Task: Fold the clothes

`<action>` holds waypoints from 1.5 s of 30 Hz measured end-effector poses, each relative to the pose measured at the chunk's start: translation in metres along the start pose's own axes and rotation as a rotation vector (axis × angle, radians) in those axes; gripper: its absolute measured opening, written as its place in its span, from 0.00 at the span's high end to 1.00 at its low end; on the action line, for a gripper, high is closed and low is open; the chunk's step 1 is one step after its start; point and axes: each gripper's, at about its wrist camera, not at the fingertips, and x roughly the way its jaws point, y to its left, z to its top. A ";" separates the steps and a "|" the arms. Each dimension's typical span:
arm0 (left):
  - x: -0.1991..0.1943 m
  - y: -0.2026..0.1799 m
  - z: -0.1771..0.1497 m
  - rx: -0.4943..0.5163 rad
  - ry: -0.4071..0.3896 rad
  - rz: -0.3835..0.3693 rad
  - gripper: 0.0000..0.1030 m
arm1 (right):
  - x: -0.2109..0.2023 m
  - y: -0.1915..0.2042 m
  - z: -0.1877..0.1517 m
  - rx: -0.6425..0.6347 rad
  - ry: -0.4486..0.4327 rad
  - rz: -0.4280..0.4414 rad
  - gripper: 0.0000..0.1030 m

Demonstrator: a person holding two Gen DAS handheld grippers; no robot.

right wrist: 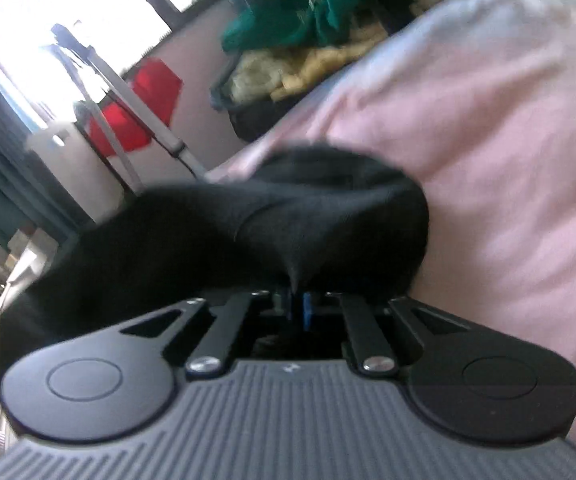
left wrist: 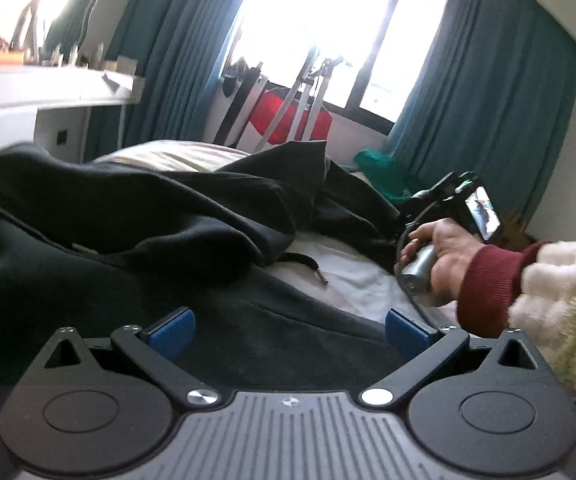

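Blue pads of my left gripper (left wrist: 288, 330) stand wide apart, hovering above the black garment (left wrist: 148, 216).
My right gripper (right wrist: 298, 306) has its pads clamped together on a pinch of that black cloth, which bunches up just ahead of it on the pale pink bedsheet (right wrist: 488, 160); my right hand (left wrist: 440, 256) grips its handle, and a green heap (left wrist: 380, 168) lies beyond by the curtain (left wrist: 488, 100).

Both wrist views skim the dark garment (left wrist: 128, 216) closely.
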 end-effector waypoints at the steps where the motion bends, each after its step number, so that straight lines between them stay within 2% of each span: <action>1: -0.001 0.003 0.001 -0.016 -0.001 -0.005 0.01 | -0.011 0.003 0.005 -0.022 -0.028 0.007 0.93; 5: -0.014 0.006 0.006 -0.047 -0.037 -0.012 0.01 | -0.070 0.004 0.041 -0.096 -0.138 0.013 0.94; 10: -0.040 0.005 0.013 -0.060 -0.080 -0.030 0.01 | -0.158 -0.052 0.100 -0.070 -0.262 -0.047 0.94; 12: -0.049 0.003 0.015 -0.061 -0.089 -0.040 0.01 | -0.182 -0.085 0.107 -0.066 -0.257 -0.061 0.94; 15: -0.054 -0.003 0.016 -0.025 -0.094 -0.033 0.01 | -0.195 -0.132 0.091 -0.085 -0.198 -0.104 0.94; 17: -0.051 -0.007 0.015 -0.010 -0.082 -0.026 0.01 | -0.198 -0.162 0.072 -0.062 -0.148 -0.113 0.93; 22: -0.036 -0.007 0.010 -0.030 -0.017 -0.028 0.01 | -0.207 -0.231 0.005 0.090 -0.039 -0.069 0.93; 25: -0.030 0.000 0.008 -0.074 0.016 -0.038 0.01 | -0.205 -0.256 -0.008 0.305 0.071 -0.068 0.91; 27: -0.025 0.003 0.007 -0.106 0.044 -0.050 0.01 | -0.209 -0.262 -0.006 0.399 0.082 -0.043 0.90; 29: -0.021 0.007 0.005 -0.138 0.061 -0.059 0.01 | -0.219 -0.267 -0.004 0.448 0.043 -0.008 0.89; 30: -0.019 0.009 0.005 -0.157 0.068 -0.061 0.01 | -0.223 -0.269 -0.003 0.473 0.023 0.010 0.85; 32: -0.016 0.010 0.003 -0.186 0.073 -0.067 0.01 | -0.226 -0.277 0.002 0.527 -0.016 0.039 0.68; 34: -0.013 0.010 0.001 -0.210 0.074 -0.075 0.01 | -0.224 -0.291 0.006 0.571 -0.035 0.067 0.39; 35: -0.010 0.010 0.000 -0.219 0.077 -0.081 0.01 | -0.220 -0.299 0.008 0.597 -0.027 0.086 0.35; 39: 0.000 0.009 -0.004 -0.256 0.095 -0.093 0.01 | -0.199 -0.325 0.014 0.693 0.029 0.177 0.34; 43: 0.011 0.013 -0.008 -0.304 0.118 -0.115 0.01 | -0.167 -0.323 0.031 0.638 0.062 0.244 0.35; 44: 0.013 0.014 -0.009 -0.308 0.123 -0.115 0.01 | -0.162 -0.322 0.037 0.614 0.043 0.210 0.35; 45: 0.014 0.015 -0.009 -0.308 0.123 -0.112 0.01 | -0.157 -0.318 0.043 0.585 0.028 0.175 0.45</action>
